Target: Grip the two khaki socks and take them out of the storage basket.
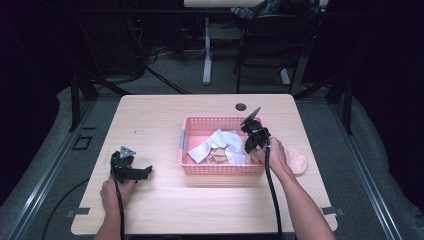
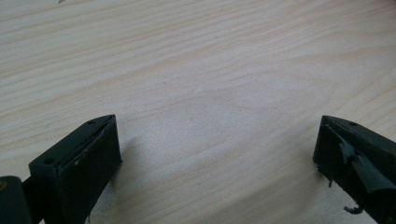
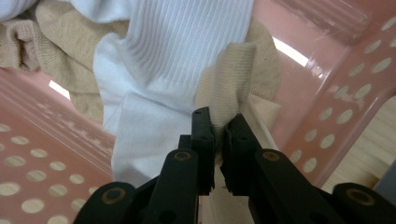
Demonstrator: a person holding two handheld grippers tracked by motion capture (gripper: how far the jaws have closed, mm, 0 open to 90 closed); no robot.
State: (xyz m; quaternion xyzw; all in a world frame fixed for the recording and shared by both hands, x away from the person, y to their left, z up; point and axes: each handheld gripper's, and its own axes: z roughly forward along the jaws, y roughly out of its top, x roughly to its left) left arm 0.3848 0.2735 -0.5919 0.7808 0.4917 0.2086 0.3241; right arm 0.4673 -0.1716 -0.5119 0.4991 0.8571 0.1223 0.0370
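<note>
- In the right gripper view, the right gripper (image 3: 218,122) has its two black jaws pressed nearly together, pinching a fold of beige sock (image 3: 232,79) between the tips.
- The pinched beige fabric rises just above the jaw tips and lies against a white ribbed sock (image 3: 180,42), which drapes down to the left of the jaws.
- More beige fabric (image 3: 56,37) sits behind the white sock at the upper left of that view.
- All of this cloth lies inside the pink basket (image 3: 336,116), whose perforated walls show on both sides of the jaws.
- In the high view the right gripper (image 1: 248,148) dips into the right end of the pink basket (image 1: 222,169), held by the person's right hand (image 1: 274,156).
- The basket stands near the middle of the wooden table (image 1: 155,115), with white and beige socks (image 1: 220,145) heaped in it.
- Another beige sock (image 1: 298,163) lies on the table just right of the basket, beside the right hand.
- In the left gripper view, the left gripper (image 2: 217,140) has its jaws spread wide with only bare table (image 2: 210,70) between them.
- In the high view the left gripper (image 1: 145,171) rests low over the table, well left of the basket, held by the left hand (image 1: 114,192).
</note>
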